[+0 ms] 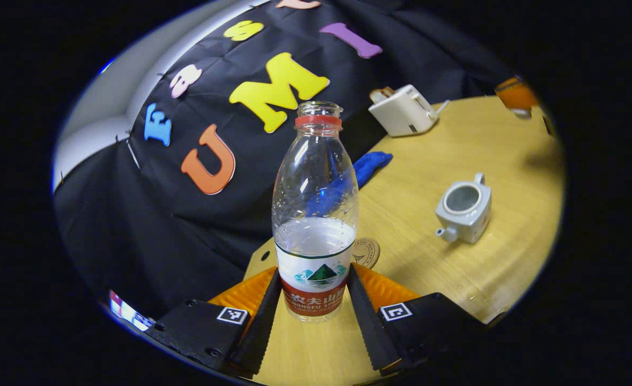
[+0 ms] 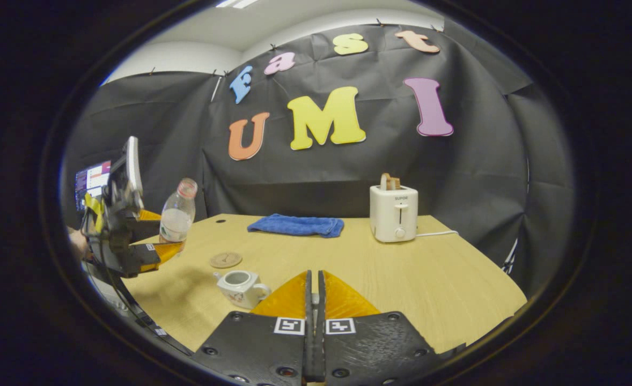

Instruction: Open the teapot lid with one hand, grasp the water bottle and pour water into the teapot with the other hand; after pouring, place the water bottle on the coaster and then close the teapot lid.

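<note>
My left gripper [image 1: 314,271] is shut on a clear water bottle [image 1: 316,214] at its label, one finger on each side. The bottle has no cap, is about a third full of water, and is held off the table. In the right gripper view the bottle [image 2: 176,217] leans slightly in the left gripper [image 2: 155,249] at the table's left edge. The white teapot [image 1: 463,212] stands on the table with its top open and no lid on it; it sits just left of my right gripper [image 2: 314,276], whose fingers are pressed together. A round coaster [image 2: 225,259] lies between the bottle and the teapot [image 2: 241,287].
A white toaster [image 2: 394,214] with bread in it stands at the back right of the wooden table [image 2: 402,268], its cord trailing right. A blue cloth [image 2: 297,225] lies at the back middle. A hand [image 2: 77,244] and a lit screen [image 2: 93,179] are at the far left.
</note>
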{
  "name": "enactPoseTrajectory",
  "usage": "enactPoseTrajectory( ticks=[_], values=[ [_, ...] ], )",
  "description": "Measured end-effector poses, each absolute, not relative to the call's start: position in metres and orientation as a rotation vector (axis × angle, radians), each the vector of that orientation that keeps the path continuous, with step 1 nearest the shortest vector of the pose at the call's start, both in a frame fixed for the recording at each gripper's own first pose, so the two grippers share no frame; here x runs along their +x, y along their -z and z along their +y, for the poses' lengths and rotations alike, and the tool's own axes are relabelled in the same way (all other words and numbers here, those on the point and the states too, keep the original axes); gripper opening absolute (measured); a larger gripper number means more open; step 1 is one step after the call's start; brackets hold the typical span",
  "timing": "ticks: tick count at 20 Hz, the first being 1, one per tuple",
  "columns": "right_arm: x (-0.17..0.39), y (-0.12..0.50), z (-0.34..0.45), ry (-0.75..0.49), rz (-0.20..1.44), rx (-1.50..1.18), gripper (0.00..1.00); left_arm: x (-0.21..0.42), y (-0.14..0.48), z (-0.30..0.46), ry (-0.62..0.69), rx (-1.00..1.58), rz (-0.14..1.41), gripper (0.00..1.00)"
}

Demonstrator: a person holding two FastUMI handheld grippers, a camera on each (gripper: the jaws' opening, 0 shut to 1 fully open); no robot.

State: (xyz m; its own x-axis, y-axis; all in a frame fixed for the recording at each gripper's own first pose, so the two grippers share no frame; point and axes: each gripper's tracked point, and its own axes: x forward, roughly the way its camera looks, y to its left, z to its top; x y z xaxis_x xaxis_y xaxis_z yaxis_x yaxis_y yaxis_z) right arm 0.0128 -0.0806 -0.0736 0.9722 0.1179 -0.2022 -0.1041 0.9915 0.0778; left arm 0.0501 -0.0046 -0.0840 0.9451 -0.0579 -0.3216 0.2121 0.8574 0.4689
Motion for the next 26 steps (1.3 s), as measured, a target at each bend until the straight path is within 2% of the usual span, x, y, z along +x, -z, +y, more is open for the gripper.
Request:
enactPoseTrajectory(
  ticks=[4,9,15,20,26],
  values=[
    [0.013,0.073,-0.072,-0.120,0.210,0.062,0.00,0.067,0.075,-0.010,0.167,0.192,0.252,0.75],
    [0.013,0.078,-0.072,-0.113,0.224,0.065,0.00,0.102,0.087,-0.017,0.206,-0.007,0.249,0.75],
    [0.015,0.090,-0.079,-0.097,0.250,0.069,0.00,0.143,0.098,-0.024,0.215,-0.084,0.225,0.75],
    [0.019,0.099,-0.087,-0.080,0.271,0.074,0.00,0.158,0.131,-0.026,0.214,-0.083,0.322,0.76],
    [0.022,0.101,-0.083,-0.083,0.279,0.063,0.00,0.161,0.140,-0.027,0.222,-0.087,0.345,0.78]
  ],
)
